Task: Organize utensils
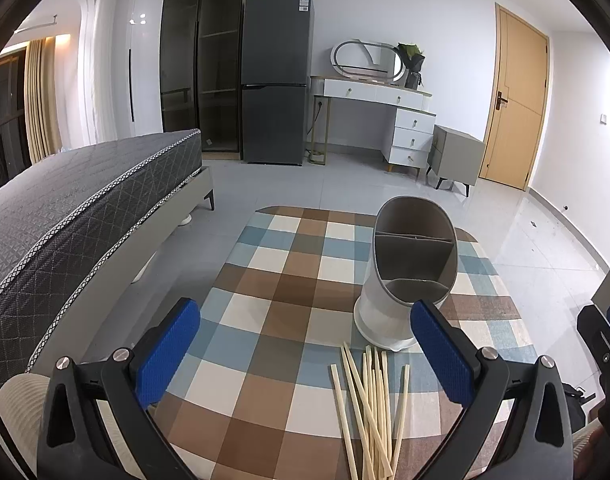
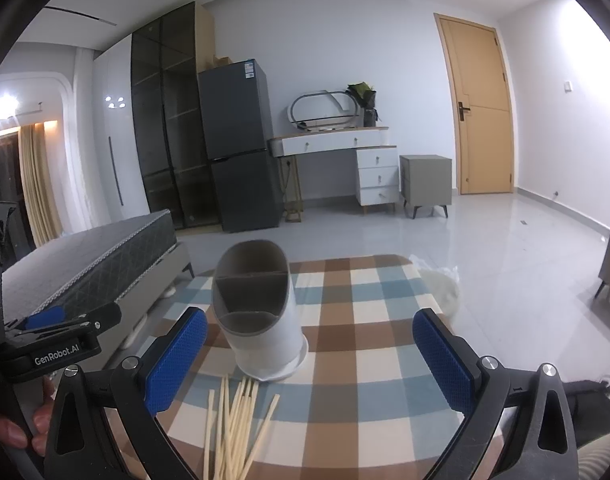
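A loose bundle of pale chopsticks [image 1: 369,412] lies fanned on a checked cloth [image 1: 273,312] covering a table, at its near edge. Just behind the chopsticks stands a white holder [image 1: 405,280] with grey inner compartments, upright with its slanted mouth facing the cameras. The left gripper [image 1: 305,356] and the right gripper [image 2: 311,360] hover above the cloth, each with jaws spread wide and holding nothing. A bed [image 1: 77,200] stands to the left.

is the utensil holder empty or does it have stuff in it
Empty: the utensil holder shows bare grey compartments in both views, and the chopsticks lie loose on the table in front.
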